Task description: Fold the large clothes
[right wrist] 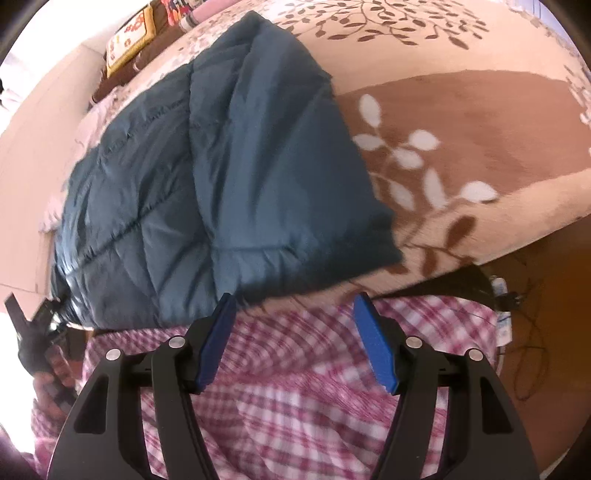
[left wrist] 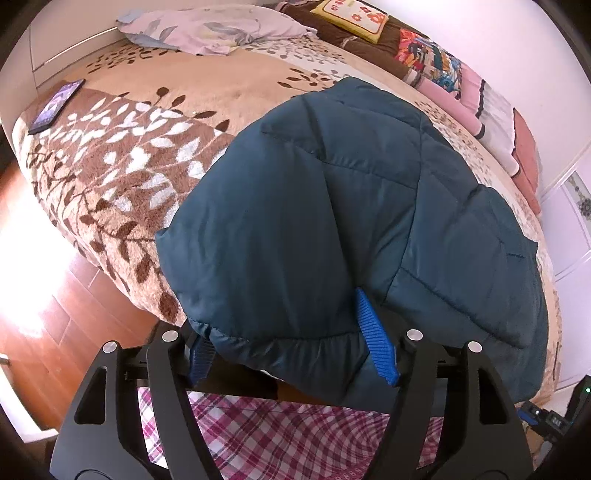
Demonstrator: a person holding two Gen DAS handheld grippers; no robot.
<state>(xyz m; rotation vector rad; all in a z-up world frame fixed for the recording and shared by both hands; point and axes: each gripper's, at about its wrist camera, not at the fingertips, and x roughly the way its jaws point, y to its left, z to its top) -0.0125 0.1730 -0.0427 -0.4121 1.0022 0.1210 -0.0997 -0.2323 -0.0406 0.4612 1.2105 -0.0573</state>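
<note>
The left tongs (left wrist: 291, 343) stand wide apart with the elastic hem of the one dark blue padded jacket (left wrist: 343, 206) bulging between the pads; I cannot tell if they pinch it. The jacket lies on the bed (left wrist: 122, 158), probably already partly folded, near its edge for reach. The right tongs (right wrist: 295, 343) hang open and empty, just beside the jacket.

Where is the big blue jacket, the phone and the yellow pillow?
blue jacket (left wrist: 332, 206), left wrist view, on its quilted middle panel.
phone (left wrist: 55, 105), left wrist view, on its dark screen.
yellow pillow (left wrist: 352, 16), left wrist view, on its flowered front.
</note>
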